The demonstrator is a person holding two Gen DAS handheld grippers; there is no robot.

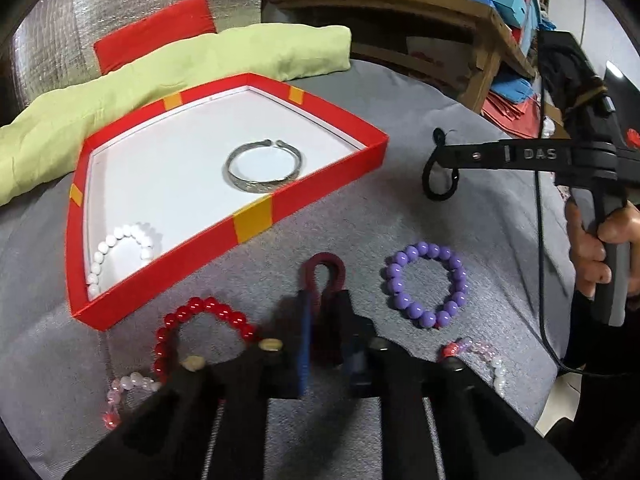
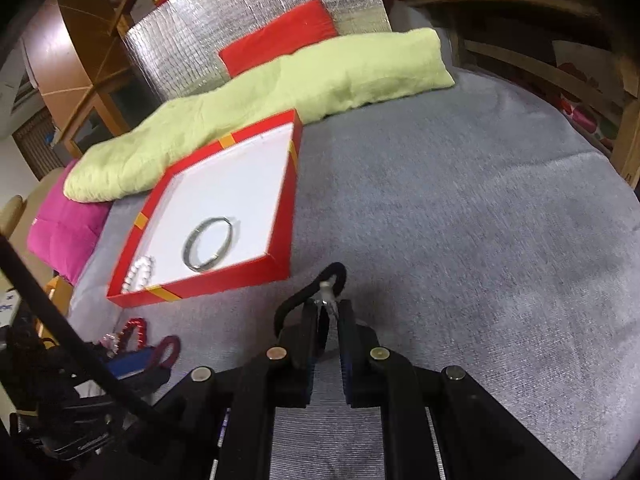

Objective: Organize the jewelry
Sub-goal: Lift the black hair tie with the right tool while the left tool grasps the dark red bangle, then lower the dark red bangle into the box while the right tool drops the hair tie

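Grey cloth surface (image 1: 400, 216) fills both views; green pillow (image 1: 168, 76) lies along the upper left.

Red box (image 1: 320, 188), shallow with a white floor, sits left of centre in the left wrist view. A metal bangle (image 1: 264, 170) lies mid-box and a white bead bracelet (image 1: 120, 252) is in the lower left corner.

Outside the box, on the cloth at the bottom of the frame: purple bead bracelet (image 1: 426, 284) lower right of centre, red bead bracelet (image 1: 204, 332) lower left, and pale pink bead strands at both bottom edges.

Right tool (image 2: 326, 312), lower centre of the right wrist view, is clamped on a black cord loop (image 2: 332, 274). The same loop hangs off the tool tip at right of centre in the left view (image 1: 438, 178), above the cloth and right of the box.

Left tool (image 1: 322, 300) is pinched on a dark red cord loop (image 1: 324, 270), bottom centre, just in front of the box wall.

Handling, as a guess: the cords are light, limp and will droop and swing, so grip near the knot or clasp. Bead bracelets are probably elastic, smooth and rolly; pinch across the strand between beads, not on one bead. The bangle is stiff, heavier and slippery; take it across the band.
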